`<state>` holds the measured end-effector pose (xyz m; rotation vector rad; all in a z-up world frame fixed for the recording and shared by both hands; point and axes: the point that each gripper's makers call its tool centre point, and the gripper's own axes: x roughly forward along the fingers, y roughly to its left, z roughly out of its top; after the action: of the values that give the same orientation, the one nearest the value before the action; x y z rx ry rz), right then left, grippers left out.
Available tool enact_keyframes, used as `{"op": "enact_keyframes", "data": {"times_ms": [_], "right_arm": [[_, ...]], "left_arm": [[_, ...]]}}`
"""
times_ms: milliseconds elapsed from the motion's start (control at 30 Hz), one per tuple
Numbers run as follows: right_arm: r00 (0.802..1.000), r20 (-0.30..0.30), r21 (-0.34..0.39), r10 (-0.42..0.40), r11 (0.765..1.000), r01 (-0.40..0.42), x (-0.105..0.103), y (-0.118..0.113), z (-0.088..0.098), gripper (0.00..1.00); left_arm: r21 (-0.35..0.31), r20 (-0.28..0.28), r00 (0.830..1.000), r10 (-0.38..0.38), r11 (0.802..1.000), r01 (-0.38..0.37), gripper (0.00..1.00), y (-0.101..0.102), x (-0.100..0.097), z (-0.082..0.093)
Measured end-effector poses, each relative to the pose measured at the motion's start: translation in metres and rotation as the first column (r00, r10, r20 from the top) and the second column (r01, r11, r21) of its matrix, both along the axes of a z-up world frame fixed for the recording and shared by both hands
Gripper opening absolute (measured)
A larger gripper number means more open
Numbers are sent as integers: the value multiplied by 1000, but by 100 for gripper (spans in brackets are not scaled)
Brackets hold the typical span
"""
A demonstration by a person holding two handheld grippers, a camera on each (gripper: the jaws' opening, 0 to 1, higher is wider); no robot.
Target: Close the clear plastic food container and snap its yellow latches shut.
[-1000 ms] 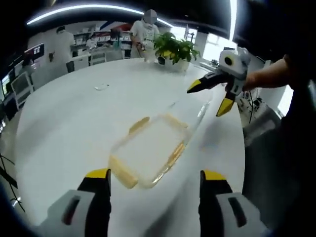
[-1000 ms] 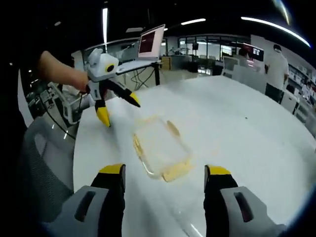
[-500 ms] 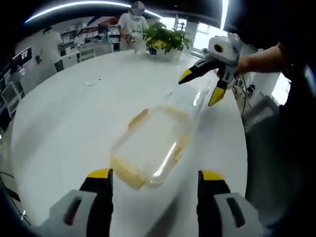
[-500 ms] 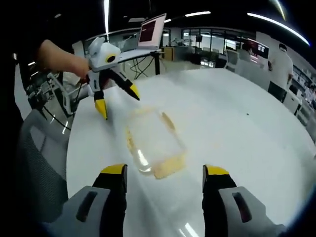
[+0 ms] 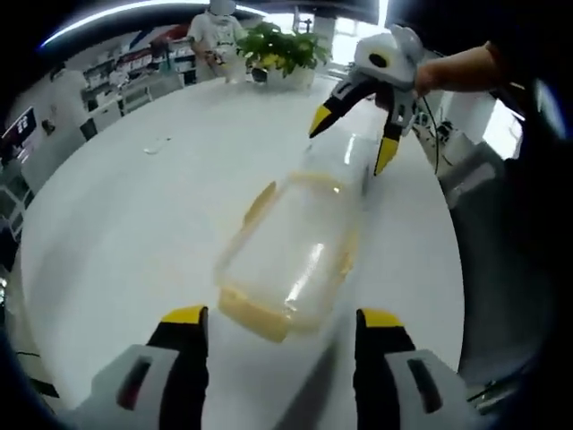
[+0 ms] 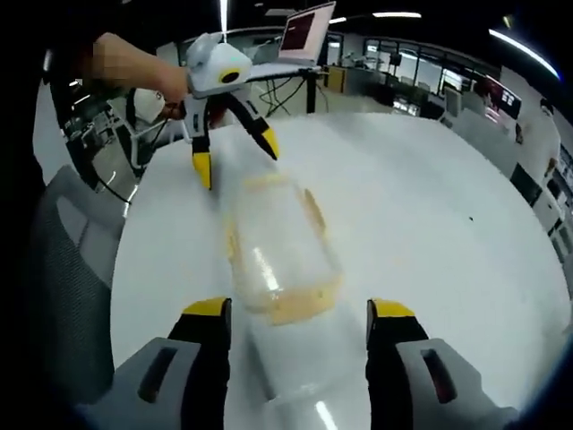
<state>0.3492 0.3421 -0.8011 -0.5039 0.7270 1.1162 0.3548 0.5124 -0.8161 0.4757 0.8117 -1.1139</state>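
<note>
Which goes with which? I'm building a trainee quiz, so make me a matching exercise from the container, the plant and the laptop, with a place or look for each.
1 container
2 plant
3 laptop

a green leaves, at the far edge of the table
b open, beyond the table
c clear with yellow latches, lying on the table

Pairs: 1-c, 2-a, 3-b

Left hand-held gripper (image 5: 280, 324) — grey body, black jaws, yellow tips

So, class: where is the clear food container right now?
The clear food container lies on the white table, centre of both views, between the open left gripper and open right gripper.
</note>
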Motion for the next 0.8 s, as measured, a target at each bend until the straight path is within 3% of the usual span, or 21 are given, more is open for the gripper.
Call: {"op": "enact_keyframes", "data": {"times_ms": [233, 467, 800], "right_arm": [[998, -24, -80, 63, 995, -64, -3, -1, -14, 52], [994, -42, -126, 96, 987, -100, -1, 2, -24, 51], [979, -75, -205, 192, 957, -203, 1, 1, -35, 48]], "left_arm": [[31, 6, 1000, -27, 999, 26, 60, 4, 9, -8], [70, 3, 998, -59, 996, 58, 59, 7, 15, -12], [128, 21, 989, -149, 981, 145, 56, 3, 20, -14]]}}
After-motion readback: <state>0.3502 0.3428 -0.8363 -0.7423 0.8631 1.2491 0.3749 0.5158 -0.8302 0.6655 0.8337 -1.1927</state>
